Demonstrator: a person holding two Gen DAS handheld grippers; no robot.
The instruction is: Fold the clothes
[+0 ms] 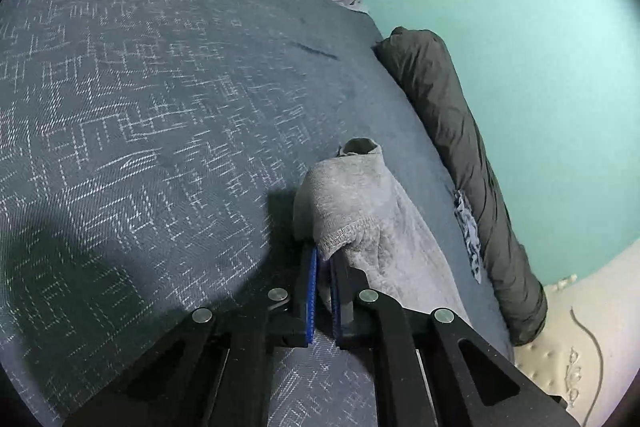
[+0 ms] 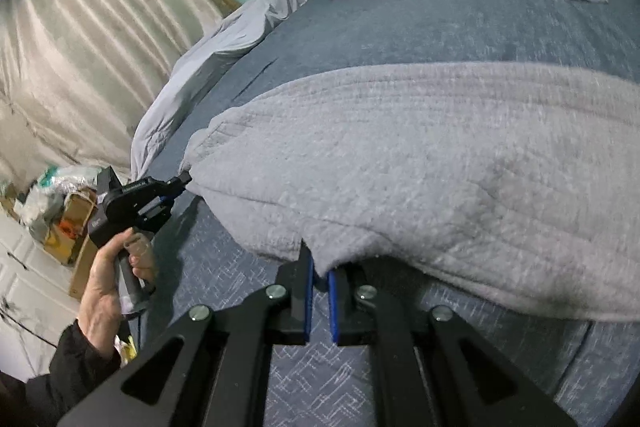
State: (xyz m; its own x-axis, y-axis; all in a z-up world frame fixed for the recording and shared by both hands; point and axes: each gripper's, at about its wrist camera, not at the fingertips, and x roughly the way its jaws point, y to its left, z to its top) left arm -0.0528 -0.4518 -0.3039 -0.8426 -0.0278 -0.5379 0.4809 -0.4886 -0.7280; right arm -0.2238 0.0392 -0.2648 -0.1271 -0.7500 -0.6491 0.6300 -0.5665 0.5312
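Observation:
A grey fleece garment (image 2: 420, 163) lies spread across the blue patterned bed cover (image 2: 304, 379). My right gripper (image 2: 320, 267) is shut on its near hem and lifts that edge. My left gripper (image 1: 325, 255) is shut on another corner of the garment (image 1: 352, 195), which bunches up over its fingertips. In the right wrist view the left gripper (image 2: 182, 183) shows at the garment's left corner, held by a hand.
A dark rolled duvet (image 1: 460, 155) lies along the bed's far edge by the teal wall, with a small patterned cloth (image 1: 468, 231) beside it. A pale grey sheet (image 2: 208, 59) is heaped at the bed's side. Boxes and bags (image 2: 60, 219) stand on the floor.

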